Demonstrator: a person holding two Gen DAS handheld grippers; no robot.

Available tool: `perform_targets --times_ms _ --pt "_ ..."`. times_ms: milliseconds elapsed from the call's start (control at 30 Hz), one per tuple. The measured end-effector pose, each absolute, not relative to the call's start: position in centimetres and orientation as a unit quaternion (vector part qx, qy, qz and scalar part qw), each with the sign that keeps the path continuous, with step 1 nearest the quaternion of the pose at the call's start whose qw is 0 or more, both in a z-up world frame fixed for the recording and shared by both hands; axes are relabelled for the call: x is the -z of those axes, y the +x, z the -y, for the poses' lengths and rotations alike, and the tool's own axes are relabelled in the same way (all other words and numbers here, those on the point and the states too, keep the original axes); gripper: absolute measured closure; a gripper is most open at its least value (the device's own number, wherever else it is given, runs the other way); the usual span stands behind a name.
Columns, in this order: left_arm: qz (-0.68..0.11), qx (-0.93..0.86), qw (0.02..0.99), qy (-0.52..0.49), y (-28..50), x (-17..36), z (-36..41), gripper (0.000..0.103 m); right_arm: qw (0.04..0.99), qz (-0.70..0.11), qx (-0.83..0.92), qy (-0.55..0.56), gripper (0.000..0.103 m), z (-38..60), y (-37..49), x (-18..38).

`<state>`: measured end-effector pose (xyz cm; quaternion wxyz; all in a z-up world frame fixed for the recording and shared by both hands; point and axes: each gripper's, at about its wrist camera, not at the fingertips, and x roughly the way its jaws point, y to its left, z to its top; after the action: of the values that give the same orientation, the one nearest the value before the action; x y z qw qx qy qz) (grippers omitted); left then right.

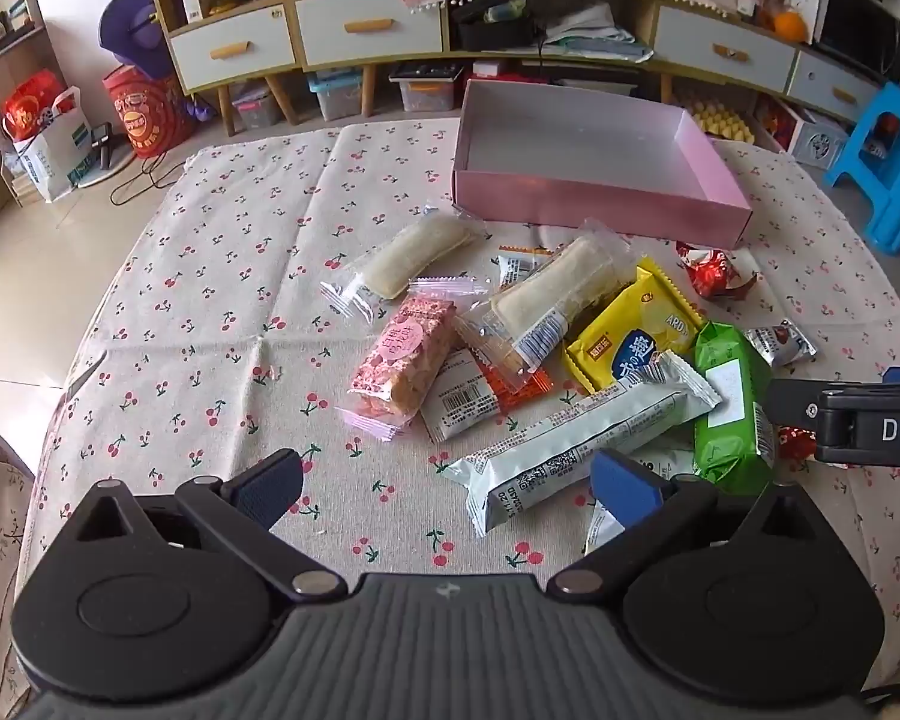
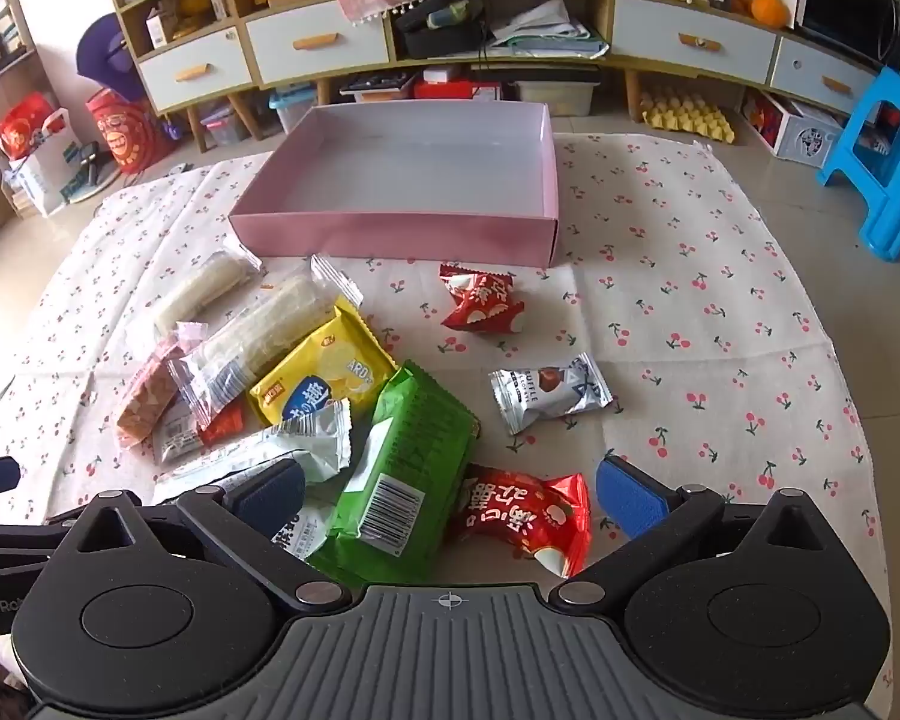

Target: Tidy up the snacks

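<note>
Right now both grippers hang tilted down over a worktop covered in a cherry-print cloth (image 2: 690, 300), each with its jaws spread wide and nothing between them. The pink box (image 2: 402, 234) is the landmark: it sits open and empty at the far side of the cloth, and every snack lies on the near side of it.

Just in front of the box's left corner lie two clear-wrapped pale cakes (image 1: 402, 261), side by side and angled; the second one (image 1: 546, 300) overlaps a yellow biscuit packet (image 1: 630, 330). Nearer than those, a pink-wrapped nougat bar (image 1: 399, 354) rests beside an orange-and-white sachet (image 1: 480, 393). A long silver-white wafer bar (image 1: 576, 438) lies across the near edge of the pile, touching a green packet (image 2: 408, 474) with a barcode label.

Off the box's near right corner sits a small red candy wrapper (image 2: 480, 300), apart from the pile. Nearer again, a silver truffle sachet (image 2: 546, 393) lies alone, and a larger red snack bag (image 2: 528, 516) touches the green packet.

The left gripper (image 1: 444, 486) hovers above bare cloth by the wafer bar's end. The right gripper (image 2: 450, 495) hovers over the green packet and the red bag, not pressing on either.
</note>
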<state>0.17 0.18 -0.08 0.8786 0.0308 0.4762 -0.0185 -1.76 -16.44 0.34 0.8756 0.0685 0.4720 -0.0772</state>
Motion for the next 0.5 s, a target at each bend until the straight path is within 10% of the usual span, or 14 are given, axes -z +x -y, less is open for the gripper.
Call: perform_targets --times_ms 500 --pt "-0.471 0.014 0.881 0.044 -0.19 -0.10 0.32 0.000 0.874 -0.475 0.077 0.062 0.000 16.16 -1.63 -0.20"
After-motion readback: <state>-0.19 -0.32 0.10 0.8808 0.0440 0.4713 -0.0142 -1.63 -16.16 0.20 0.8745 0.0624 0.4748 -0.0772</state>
